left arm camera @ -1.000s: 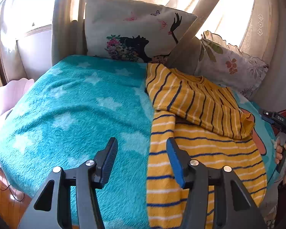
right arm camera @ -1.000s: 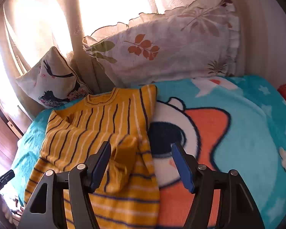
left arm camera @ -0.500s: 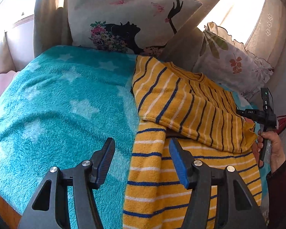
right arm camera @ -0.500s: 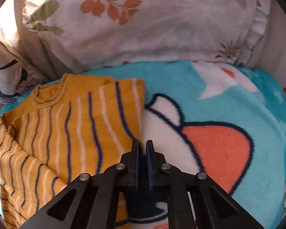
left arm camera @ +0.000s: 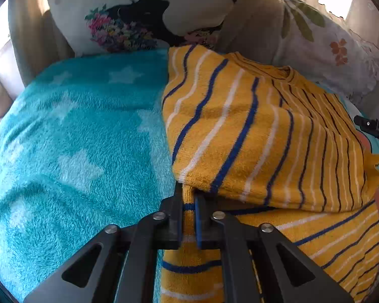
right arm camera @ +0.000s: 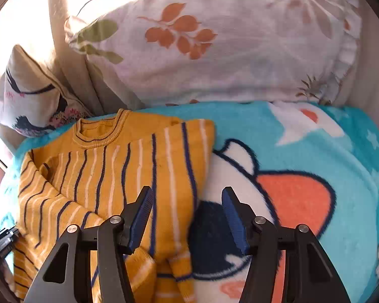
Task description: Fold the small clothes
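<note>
A yellow sweater (left arm camera: 260,136) with blue and white stripes lies on a teal star blanket (left arm camera: 70,136), with both sleeves folded across its body. My left gripper (left arm camera: 188,202) is shut on the sweater's left edge, just below the folded sleeve. In the right wrist view the sweater (right arm camera: 113,174) lies left of centre with its collar toward the pillows. My right gripper (right arm camera: 187,214) is open and empty above the sweater's right edge, where it meets the cartoon print on the blanket (right arm camera: 290,197).
A white pillow with a black silhouette print (left arm camera: 144,12) and a floral leaf-print pillow (right arm camera: 214,40) lean against the back. Curtains hang behind them. The right gripper's body (left arm camera: 374,126) shows at the right edge of the left wrist view.
My left gripper moved forward and shut on the sweater's left edge. My right gripper, shut at the sweater's right edge half a second ago, has opened and drawn back.
</note>
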`<action>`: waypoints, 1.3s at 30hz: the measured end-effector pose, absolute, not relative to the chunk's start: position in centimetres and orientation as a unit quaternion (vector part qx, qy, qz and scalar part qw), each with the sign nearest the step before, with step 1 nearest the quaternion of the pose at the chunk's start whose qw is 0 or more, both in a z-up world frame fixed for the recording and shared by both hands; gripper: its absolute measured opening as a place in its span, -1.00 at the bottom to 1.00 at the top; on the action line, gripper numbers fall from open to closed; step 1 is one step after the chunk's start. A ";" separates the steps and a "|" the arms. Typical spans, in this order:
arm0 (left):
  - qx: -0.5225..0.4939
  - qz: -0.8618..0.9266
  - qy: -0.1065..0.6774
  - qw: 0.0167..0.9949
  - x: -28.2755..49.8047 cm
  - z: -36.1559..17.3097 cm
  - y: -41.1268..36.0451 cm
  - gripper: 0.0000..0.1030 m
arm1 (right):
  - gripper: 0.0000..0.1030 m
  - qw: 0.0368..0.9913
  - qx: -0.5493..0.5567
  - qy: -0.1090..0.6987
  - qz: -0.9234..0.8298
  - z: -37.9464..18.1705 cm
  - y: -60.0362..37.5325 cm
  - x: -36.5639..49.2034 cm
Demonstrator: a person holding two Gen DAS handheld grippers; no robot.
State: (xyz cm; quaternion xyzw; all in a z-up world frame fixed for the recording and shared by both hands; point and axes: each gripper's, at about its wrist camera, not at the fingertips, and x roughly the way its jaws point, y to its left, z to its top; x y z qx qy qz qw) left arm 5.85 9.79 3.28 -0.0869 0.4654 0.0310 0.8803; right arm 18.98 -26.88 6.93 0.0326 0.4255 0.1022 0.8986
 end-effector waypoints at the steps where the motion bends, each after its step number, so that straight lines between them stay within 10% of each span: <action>1: -0.113 0.030 0.466 0.877 6.0 3.4 10.6 -0.82 | 0.19 0.898 0.030 0.427 0.106 6.8 -26.3 19.4; 4: -0.146 0.025 0.470 0.870 5.9 3.3 11.7 -0.82 | 0.15 0.889 0.008 0.445 0.104 5.3 -25.1 21.0; 5: -0.145 0.025 0.468 0.871 5.7 3.2 11.6 -0.82 | -0.49 0.881 0.006 0.459 0.113 4.7 -24.8 21.4; 6: -0.142 0.025 0.466 0.873 5.6 3.2 11.5 -0.82 | -0.73 0.876 0.012 0.466 0.124 4.4 -24.7 21.6; 10: -0.161 0.021 0.462 0.872 5.1 3.0 11.8 -0.74 | -0.83 0.888 0.003 0.453 0.076 4.5 -26.1 21.7; 16: -0.160 0.014 0.456 0.875 4.1 3.5 12.6 -0.59 | -0.76 0.895 0.016 0.444 0.029 4.8 -29.8 20.5; 21: -0.147 0.020 0.451 0.880 2.2 4.3 13.0 -0.31 | -0.29 0.901 0.067 0.420 0.086 6.7 -31.2 16.2; 31: -0.138 0.005 0.420 0.897 -0.5 7.1 10.7 -0.06 | -0.29 0.876 0.095 0.366 0.300 9.0 -23.9 8.3; 39: -0.143 0.017 0.427 0.893 -2.5 6.7 11.7 0.00 | -0.25 0.897 0.116 0.422 0.059 4.0 -29.6 9.7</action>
